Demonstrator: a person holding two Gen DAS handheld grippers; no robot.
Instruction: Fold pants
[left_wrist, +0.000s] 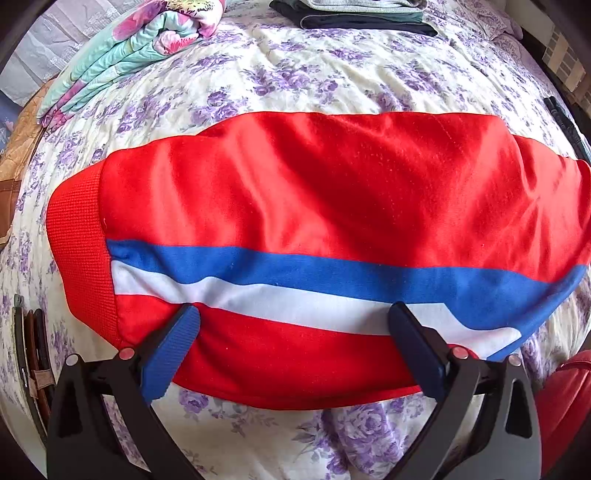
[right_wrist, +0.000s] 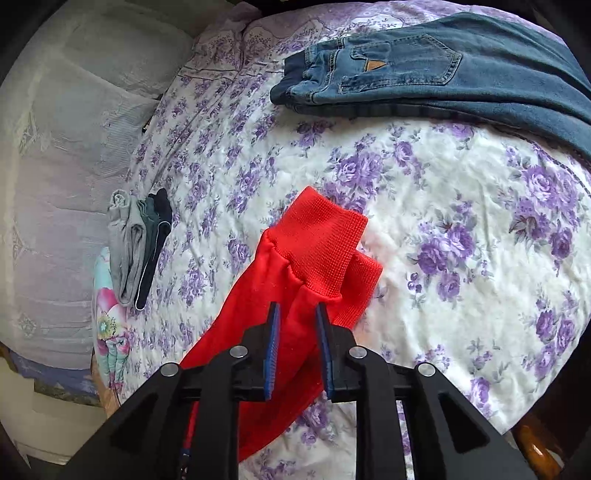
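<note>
Red pants (left_wrist: 314, 192) with a blue and a white side stripe lie crosswise on the flowered bedspread (left_wrist: 295, 74), a ribbed red band (left_wrist: 77, 251) at their left end. My left gripper (left_wrist: 295, 319) points down over their near edge, open wide, both blue fingertips (left_wrist: 184, 325) touching the cloth. In the right wrist view, a red leg of the pants (right_wrist: 258, 332) runs up between the pads, and its ribbed cuffs (right_wrist: 317, 247) hang ahead, above the bed. My right gripper (right_wrist: 297, 317) is shut on that red leg, jaws close together.
Blue jeans (right_wrist: 424, 74) lie at the far side of the bed. A small stack of folded grey and dark clothes (right_wrist: 140, 243) sits near a folded flowered quilt (left_wrist: 122, 51). Belts (left_wrist: 33, 354) lie at the left edge, a red item (left_wrist: 565, 398) at the lower right.
</note>
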